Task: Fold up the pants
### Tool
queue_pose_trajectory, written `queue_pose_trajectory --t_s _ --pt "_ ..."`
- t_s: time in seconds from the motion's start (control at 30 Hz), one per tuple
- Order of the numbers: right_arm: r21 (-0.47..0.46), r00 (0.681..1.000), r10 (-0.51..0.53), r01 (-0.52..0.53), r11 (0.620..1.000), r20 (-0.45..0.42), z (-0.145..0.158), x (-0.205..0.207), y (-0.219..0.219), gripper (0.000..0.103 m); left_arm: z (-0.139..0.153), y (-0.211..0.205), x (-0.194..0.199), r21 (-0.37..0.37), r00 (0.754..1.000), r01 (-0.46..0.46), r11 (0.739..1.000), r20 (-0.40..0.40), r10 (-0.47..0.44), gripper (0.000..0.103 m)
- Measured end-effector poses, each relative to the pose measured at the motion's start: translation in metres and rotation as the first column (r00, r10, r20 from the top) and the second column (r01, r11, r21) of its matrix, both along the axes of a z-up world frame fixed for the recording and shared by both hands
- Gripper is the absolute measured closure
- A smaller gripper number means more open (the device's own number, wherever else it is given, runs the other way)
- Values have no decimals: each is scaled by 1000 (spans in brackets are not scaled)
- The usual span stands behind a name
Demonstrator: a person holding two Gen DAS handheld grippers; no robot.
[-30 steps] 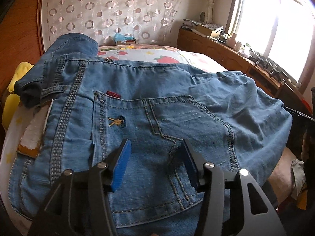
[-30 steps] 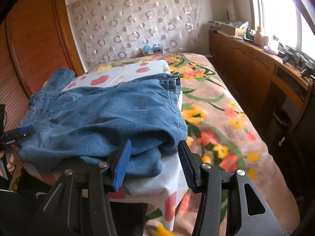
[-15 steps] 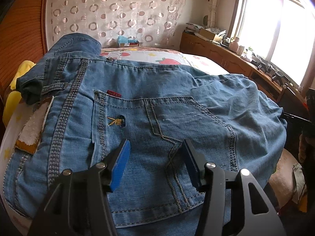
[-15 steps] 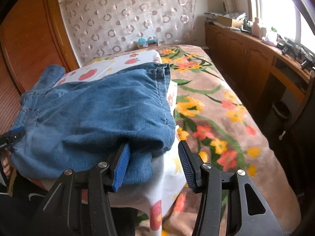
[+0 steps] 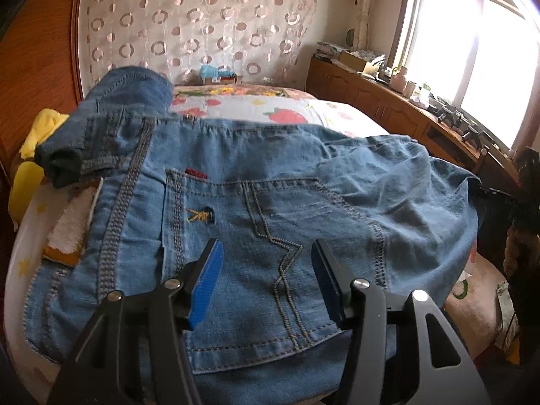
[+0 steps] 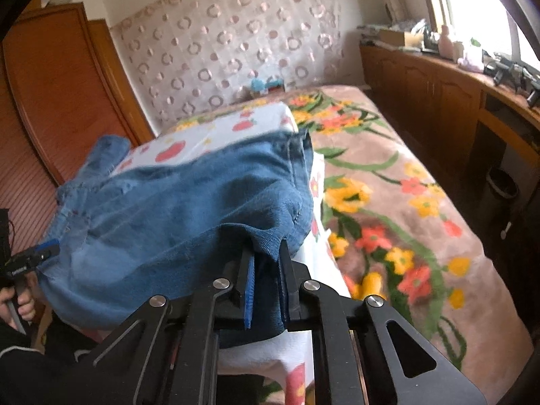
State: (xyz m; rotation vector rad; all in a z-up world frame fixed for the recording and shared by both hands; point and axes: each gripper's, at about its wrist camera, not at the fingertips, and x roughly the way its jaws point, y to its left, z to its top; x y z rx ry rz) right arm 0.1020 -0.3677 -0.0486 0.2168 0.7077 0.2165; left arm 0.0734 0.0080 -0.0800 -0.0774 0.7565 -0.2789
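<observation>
The blue jeans (image 5: 270, 202) lie over a strawberry-print cloth (image 6: 189, 141) on the bed (image 6: 388, 202), filling the middle of both frames. The right claw (image 6: 266, 263) is closing, pinching the denim edge at lower centre. The left claw (image 5: 266, 270) stays spread above the back pocket

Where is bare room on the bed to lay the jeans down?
Free: the flowered blanket between the strawberry sheet and the wooden cabinets, and the sheet's far end. Crowded: the near edge, under the jeans, where the right gripper is closing on denim.
</observation>
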Motion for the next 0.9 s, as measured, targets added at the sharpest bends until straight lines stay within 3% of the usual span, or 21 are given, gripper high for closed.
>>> queue_pose_trajectory --t_s 0.3,0.67,0.9 --pt "-28 992 29 -26 999 123 46 -3 14 97 22 -3 -7 7 999 -3 1000 42 2 49" --pt "-78 987 104 -95 992 125 63 9 41 99 31 5 -13 -5 998 -17 1000 62 18 49" --pt "-86 953 231 -218 972 197 96 15 93 99 44 15 -22 -5 995 -33 999 91 33 49"
